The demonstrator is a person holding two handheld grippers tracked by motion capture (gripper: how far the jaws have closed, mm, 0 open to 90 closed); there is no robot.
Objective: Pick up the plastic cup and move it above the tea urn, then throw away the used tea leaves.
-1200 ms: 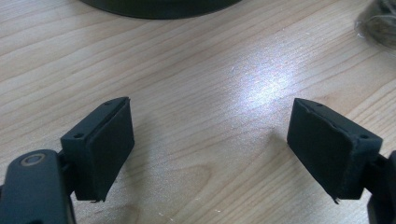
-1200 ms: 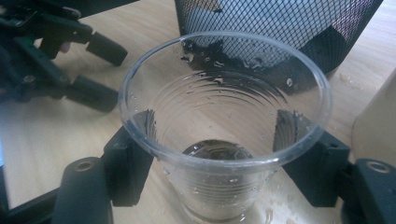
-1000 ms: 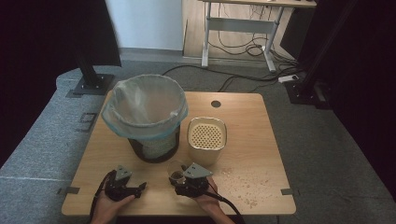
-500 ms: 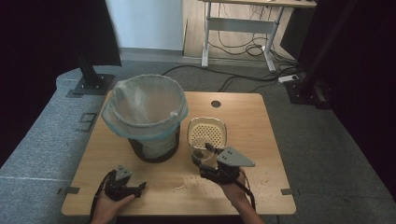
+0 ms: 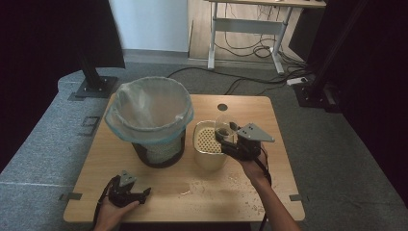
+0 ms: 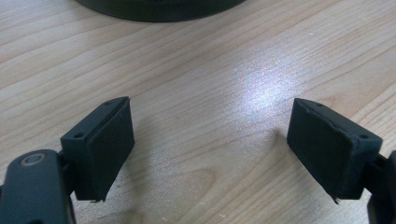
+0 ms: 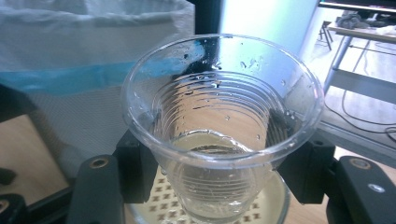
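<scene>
Nearest, left gripper [image 5: 143,193] resting low on the wooden table [image 5: 269,192], jaws spread wide on nothing. Farther, right gripper [image 5: 222,138] pinching a clear plastic cup [image 7: 222,126] (a little pale liquid inside) above the cream strainer container [image 5: 208,147]. Beyond, lined bin [image 5: 150,118].

Clear glossy ribbed plastic cup [image 7: 223,135]; pale wood-grain table [image 6: 196,70] with a sheen.
</scene>
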